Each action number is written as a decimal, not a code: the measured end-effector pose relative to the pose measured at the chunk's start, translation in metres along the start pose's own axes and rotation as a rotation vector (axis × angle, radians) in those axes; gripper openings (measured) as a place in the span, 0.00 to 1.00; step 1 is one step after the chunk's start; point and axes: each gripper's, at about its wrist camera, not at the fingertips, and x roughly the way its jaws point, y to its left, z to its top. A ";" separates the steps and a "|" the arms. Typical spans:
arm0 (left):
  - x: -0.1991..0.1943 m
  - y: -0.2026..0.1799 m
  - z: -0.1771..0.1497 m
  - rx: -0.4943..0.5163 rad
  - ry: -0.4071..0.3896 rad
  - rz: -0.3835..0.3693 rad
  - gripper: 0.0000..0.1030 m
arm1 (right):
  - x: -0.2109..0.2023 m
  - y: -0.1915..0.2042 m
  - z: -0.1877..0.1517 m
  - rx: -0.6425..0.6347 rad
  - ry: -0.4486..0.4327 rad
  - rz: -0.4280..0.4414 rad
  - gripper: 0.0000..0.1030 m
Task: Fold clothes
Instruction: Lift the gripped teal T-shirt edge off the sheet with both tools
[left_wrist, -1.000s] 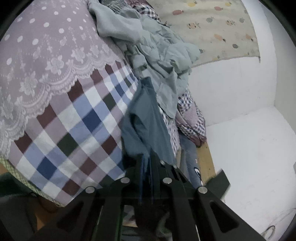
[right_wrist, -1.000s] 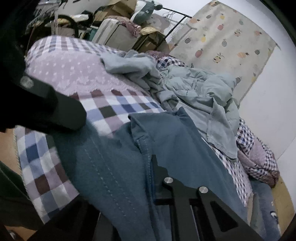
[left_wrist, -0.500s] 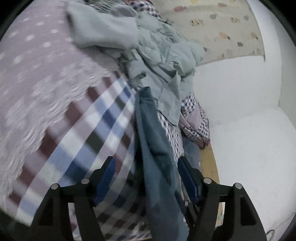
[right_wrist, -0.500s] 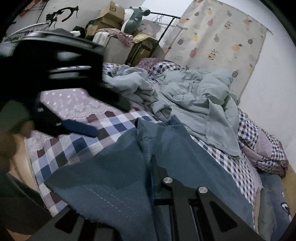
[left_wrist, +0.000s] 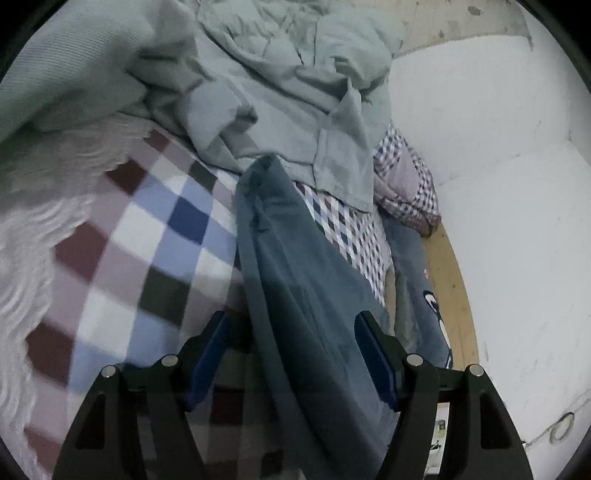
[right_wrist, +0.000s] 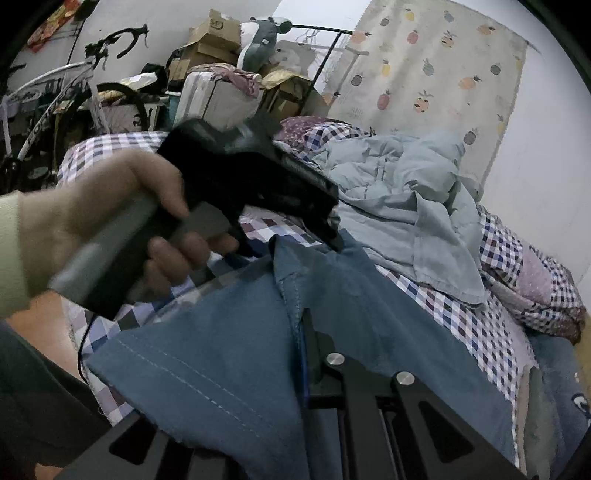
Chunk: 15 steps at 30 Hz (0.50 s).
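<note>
Gaping wide, the left gripper (left_wrist: 291, 354) has its jaws apart with the blue shirt (left_wrist: 295, 280) draped loosely between them, unpinched, while the right gripper (right_wrist: 306, 332) has its jaws together, clamped on a seam of that shirt. Judging by this, the step is regripping; next the left must close on an edge toward 12 o'clock, short of the grey heap (left_wrist: 280, 92) on the bed (left_wrist: 147, 229).

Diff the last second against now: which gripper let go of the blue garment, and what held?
The left gripper released: shut on the blue garment a second ago, its fingers now stand wide apart with the cloth hanging loose between them. It also pushed forward toward the grey-green clothes pile. The right gripper stays clamped on the garment. The checked bedspread and pile lie as before.
</note>
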 end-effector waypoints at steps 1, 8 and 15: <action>0.004 0.000 0.003 0.002 0.005 -0.001 0.71 | -0.001 -0.002 0.000 0.006 -0.001 0.002 0.05; 0.026 -0.009 0.026 0.051 0.028 -0.017 0.71 | -0.006 -0.009 0.001 0.027 0.010 0.012 0.05; 0.043 -0.012 0.049 0.057 0.031 -0.041 0.71 | -0.009 -0.015 0.004 0.039 0.010 0.013 0.05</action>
